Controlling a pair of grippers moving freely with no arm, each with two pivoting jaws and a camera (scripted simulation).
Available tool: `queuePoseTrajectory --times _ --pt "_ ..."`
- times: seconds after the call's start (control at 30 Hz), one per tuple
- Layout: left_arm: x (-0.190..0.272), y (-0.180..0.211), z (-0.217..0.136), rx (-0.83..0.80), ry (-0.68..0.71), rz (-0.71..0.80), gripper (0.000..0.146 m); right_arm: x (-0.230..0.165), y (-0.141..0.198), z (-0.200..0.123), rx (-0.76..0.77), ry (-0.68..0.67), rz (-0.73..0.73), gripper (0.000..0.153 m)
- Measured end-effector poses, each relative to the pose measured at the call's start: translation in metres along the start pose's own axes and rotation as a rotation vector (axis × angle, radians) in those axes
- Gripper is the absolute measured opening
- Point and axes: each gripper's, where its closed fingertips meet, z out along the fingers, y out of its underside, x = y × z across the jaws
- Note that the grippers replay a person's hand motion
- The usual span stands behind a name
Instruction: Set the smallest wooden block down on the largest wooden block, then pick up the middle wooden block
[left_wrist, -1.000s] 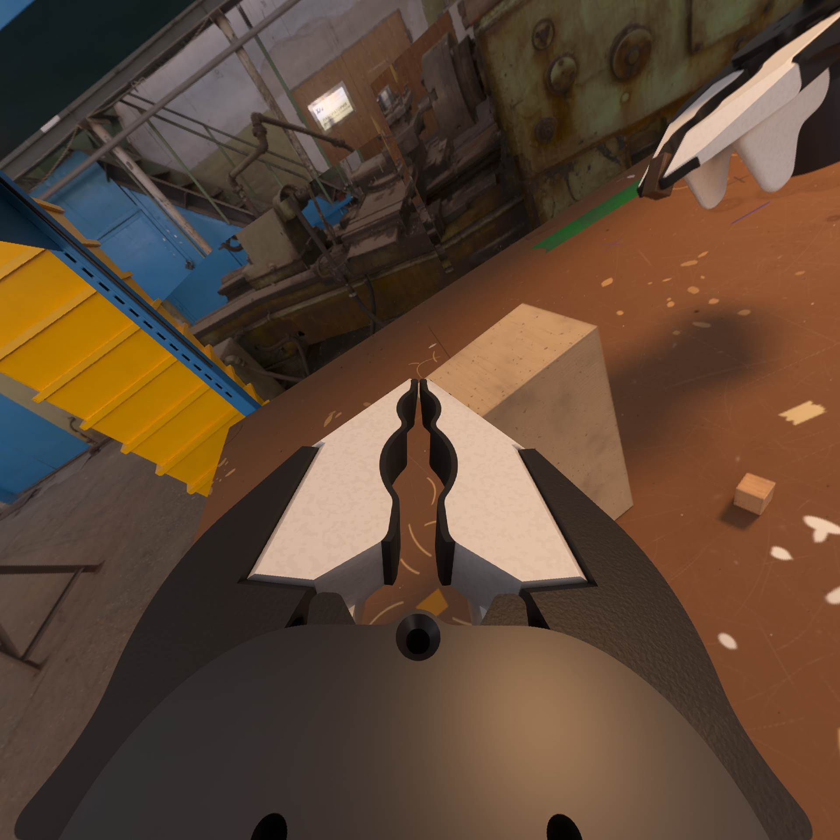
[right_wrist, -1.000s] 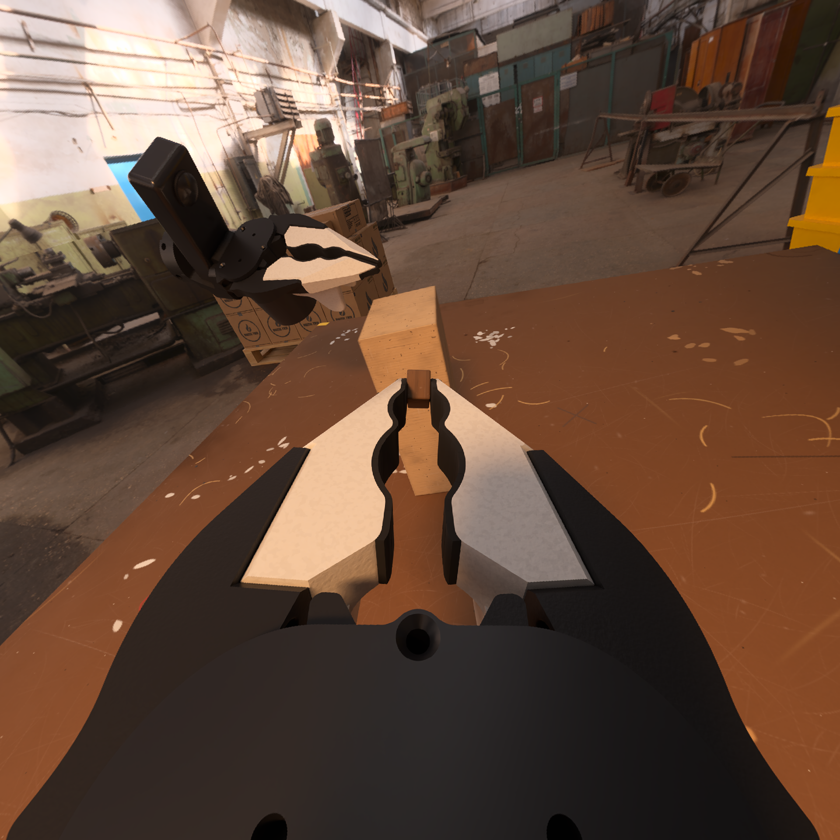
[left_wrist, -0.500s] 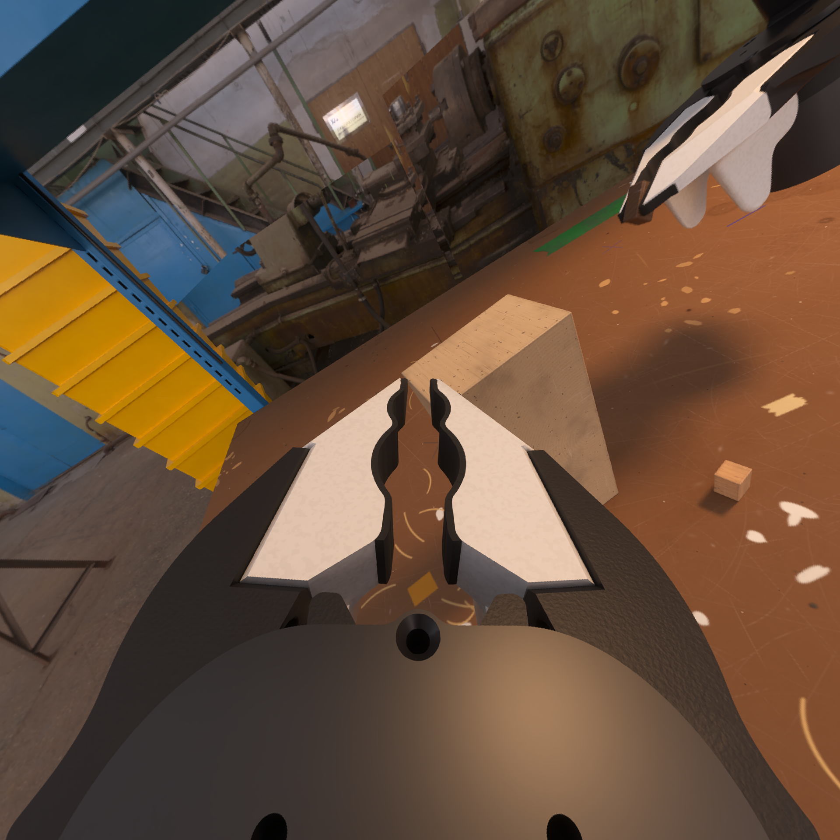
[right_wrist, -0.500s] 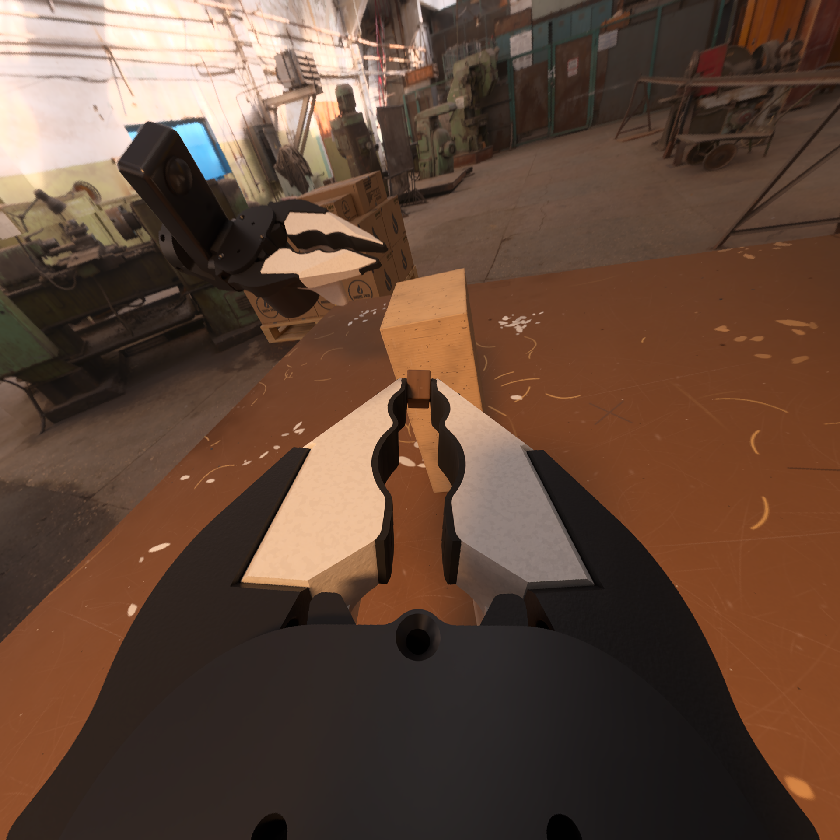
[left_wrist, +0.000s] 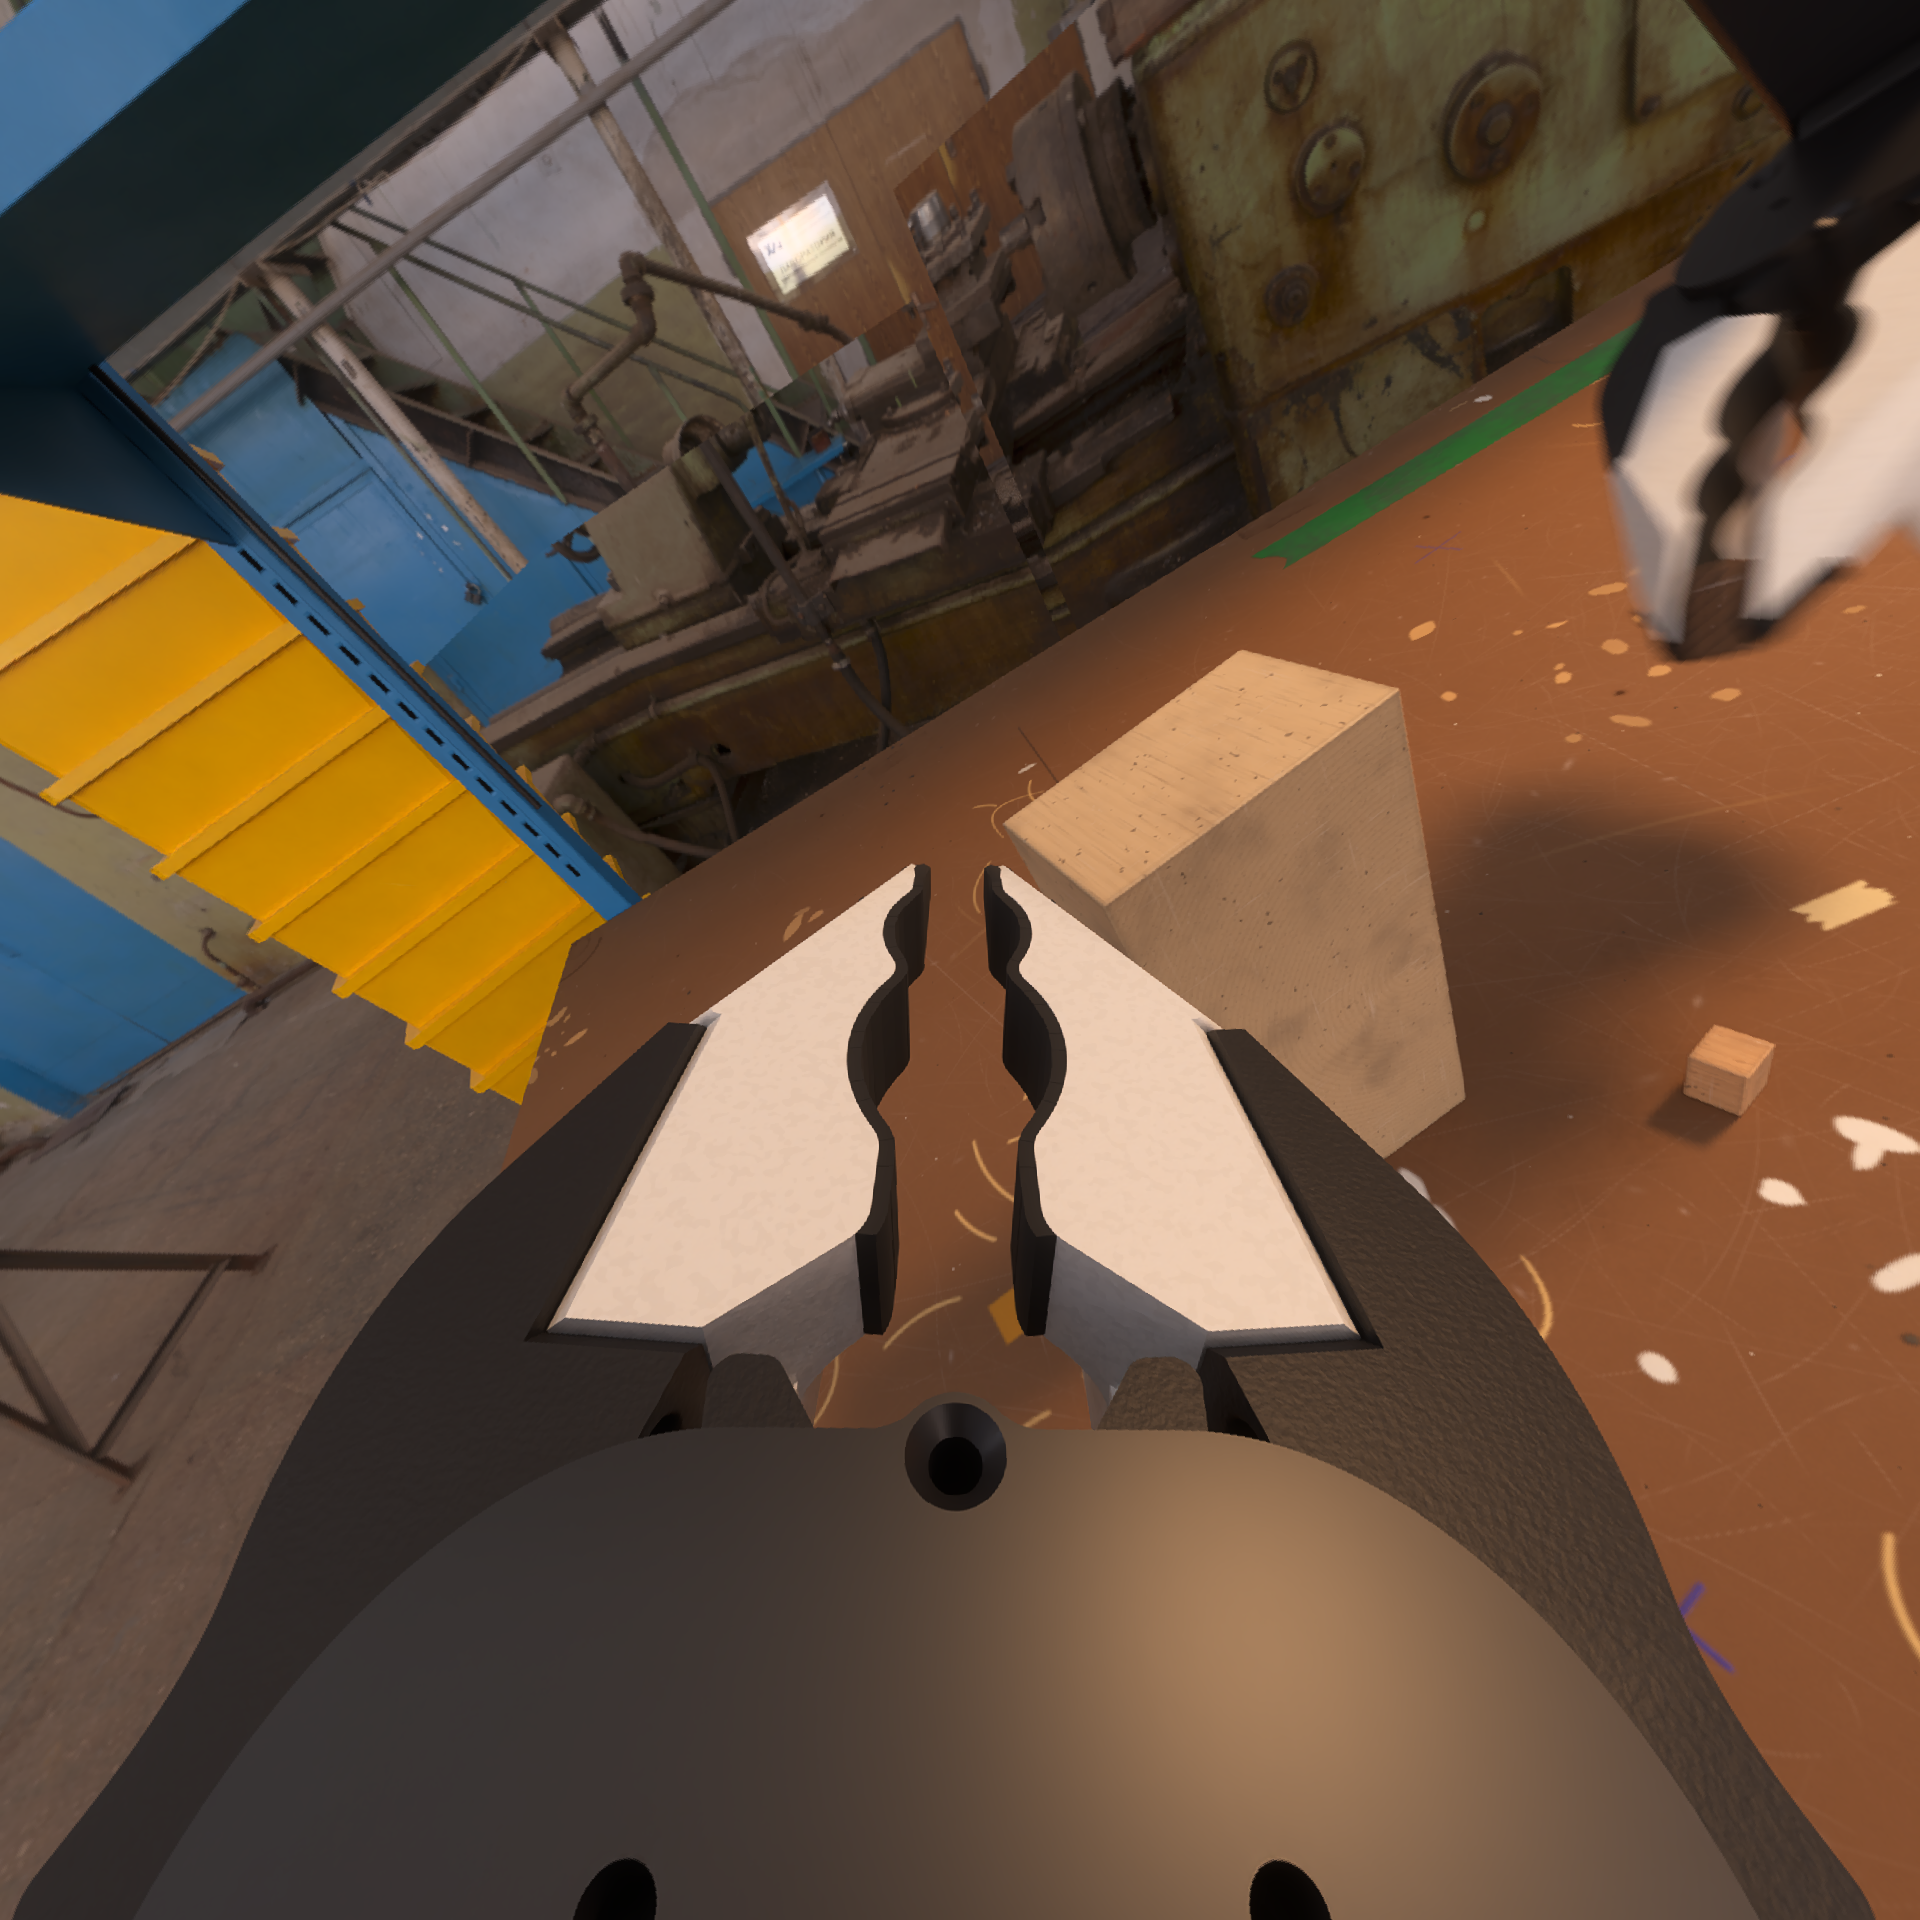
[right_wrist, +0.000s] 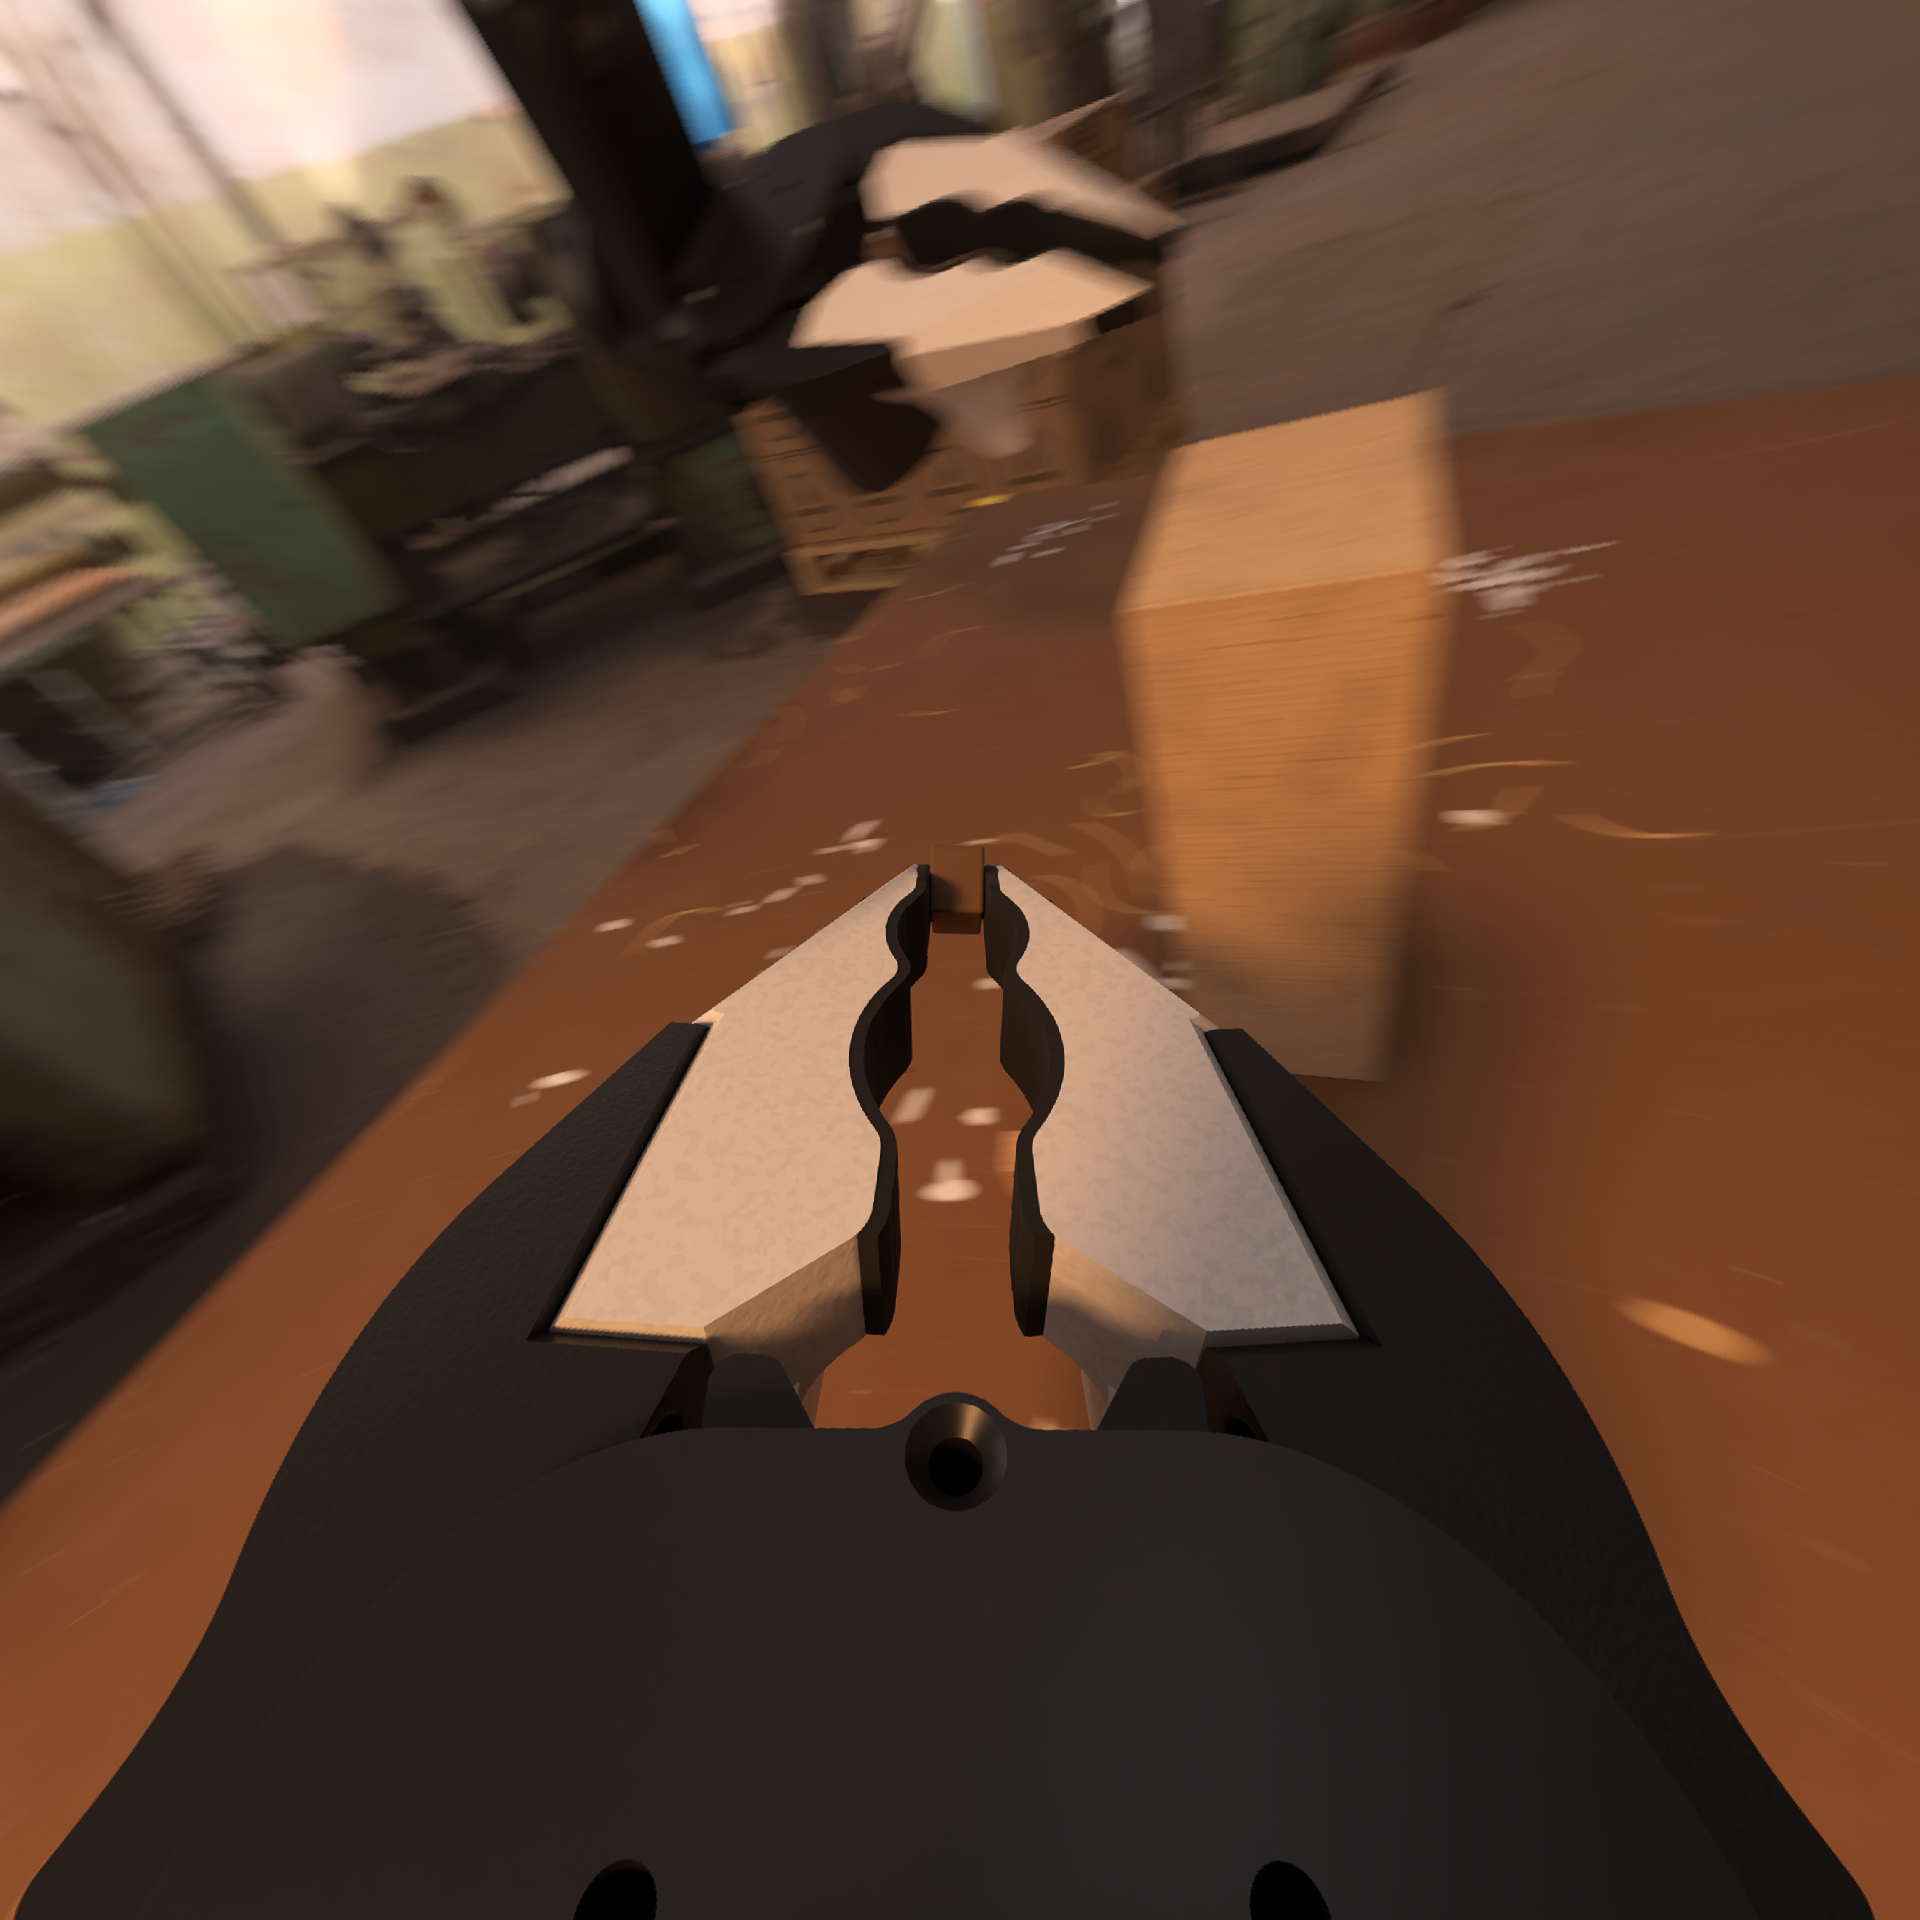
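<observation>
The largest wooden block (left_wrist: 1247, 883) stands pale and tall on the brown table, just right of my left gripper (left_wrist: 954, 883). The left gripper is open by a narrow gap, empty, and above the table. A small wooden cube (left_wrist: 1727, 1068) lies on the table right of the large block. My right gripper (right_wrist: 956, 883) is shut on a tiny wooden block (right_wrist: 957, 902) at its tips. It also shows in the left wrist view (left_wrist: 1709, 636), blurred, above and right of the large block. In the blurred right wrist view the large block (right_wrist: 1288, 707) is ahead to the right.
The brown table (left_wrist: 1558, 1403) is speckled with pale chips and curls. Its far edge runs close behind the large block, with machinery and a yellow structure beyond. The left gripper (right_wrist: 1153, 255) hovers high beyond the large block in the right wrist view.
My left gripper has opened from nearly shut to a narrow gap. My right gripper has swung fast with the tiny block, nearer the large block, which now sits to its right.
</observation>
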Motion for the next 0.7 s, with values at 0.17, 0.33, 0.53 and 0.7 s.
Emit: queuePoseTrajectory --times 0.17,0.33,0.53,0.7 --pt "-0.005 0.005 -0.003 -0.010 0.003 -0.002 0.008 -0.072 0.045 0.041 -0.165 -0.155 0.000 0.009" --pt "-0.010 0.010 -0.003 -0.010 -0.006 -0.024 0.008 -0.132 0.059 0.067 -0.171 -0.284 0.044 0.009" --pt "-0.018 0.011 -0.005 0.003 -0.011 -0.046 0.008 -0.142 0.110 0.106 -0.293 -0.157 0.123 0.009" --pt "-0.017 0.013 -0.005 0.009 0.005 -0.048 0.007 -0.116 0.109 0.104 -0.250 -0.007 0.133 0.009"
